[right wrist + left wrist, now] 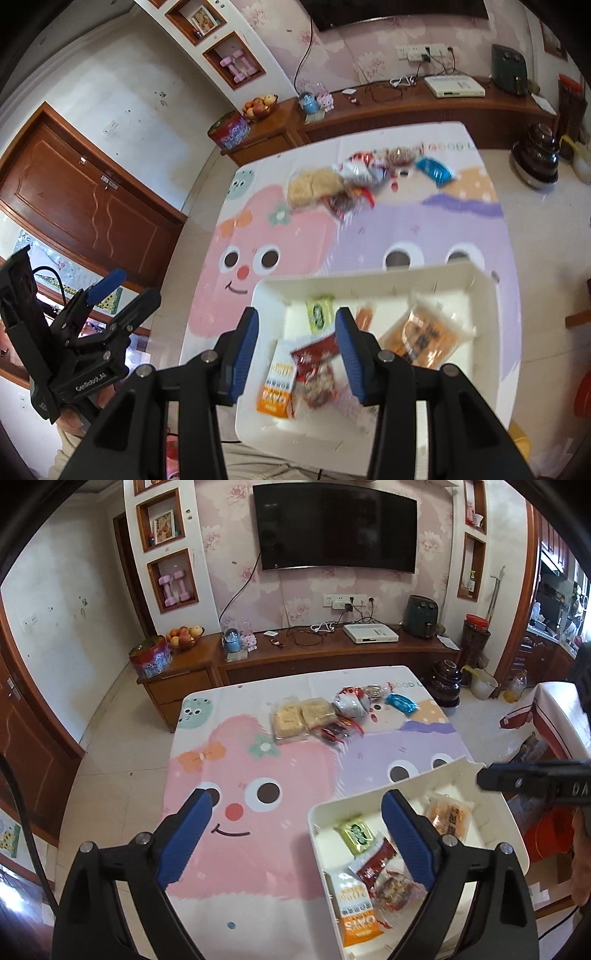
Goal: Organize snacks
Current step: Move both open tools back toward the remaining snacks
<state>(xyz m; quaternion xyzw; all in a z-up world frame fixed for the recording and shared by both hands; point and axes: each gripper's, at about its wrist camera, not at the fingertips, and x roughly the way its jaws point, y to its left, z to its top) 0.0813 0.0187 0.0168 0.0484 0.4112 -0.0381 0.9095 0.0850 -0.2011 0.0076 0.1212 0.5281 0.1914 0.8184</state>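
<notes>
A white divided tray (373, 796) (373, 279) sits at the near right of the table. It holds a green packet (355, 832) (319, 311), a red packet (375, 864) (314, 356), an orange-white packet (351, 908) (279, 384) and an orange packet (448, 818) (424, 332). Loose snacks lie at the table's far side: pale noodle blocks (301, 716) (314, 184), a red-white bag (351, 701) and a blue packet (400, 703) (434, 168). My left gripper (299, 808) is open and empty above the table, left of the tray. My right gripper (295, 325) is open and empty over the tray.
The table wears a cartoon cloth (258, 760). Behind it stand a wooden TV cabinet (332, 653) with a fruit bowl (183, 635), a TV (338, 526) and a dark jar (445, 681) on the floor. A wooden door (85, 206) is at the left.
</notes>
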